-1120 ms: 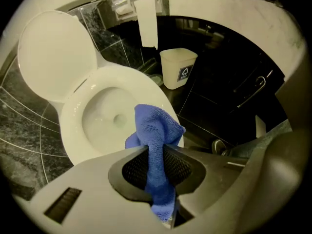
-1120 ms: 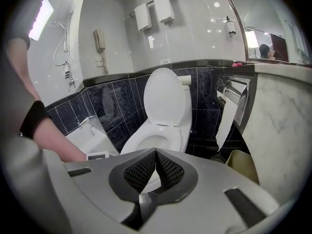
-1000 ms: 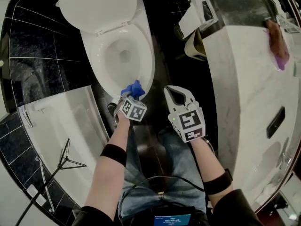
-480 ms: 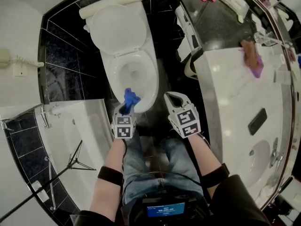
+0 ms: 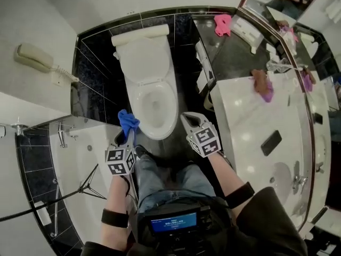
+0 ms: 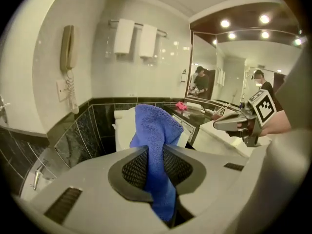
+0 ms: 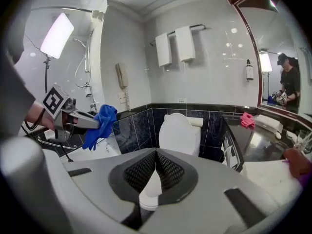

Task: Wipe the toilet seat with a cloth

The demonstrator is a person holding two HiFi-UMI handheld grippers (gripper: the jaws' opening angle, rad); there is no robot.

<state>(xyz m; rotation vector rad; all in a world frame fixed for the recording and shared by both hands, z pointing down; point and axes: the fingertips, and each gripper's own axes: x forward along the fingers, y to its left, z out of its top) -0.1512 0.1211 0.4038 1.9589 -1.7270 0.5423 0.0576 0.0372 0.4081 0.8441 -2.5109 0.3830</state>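
Two grippers hover low in the frame, short of the toilet seat at centre. The left gripper pinches the blue cloth; the right gripper is closed on nothing. I'd bring the blue cloth down flat, following the seat's curve.

Right gripper fingers pressed together, empty. Toilet, lid raised, stood beyond the fingers. Up-left of them, left gripper clamped a blue cloth.

A hotel-style bathroom: toilet, bathtub, marble vanity with sink, mirror, towels on a rail, wall phone.
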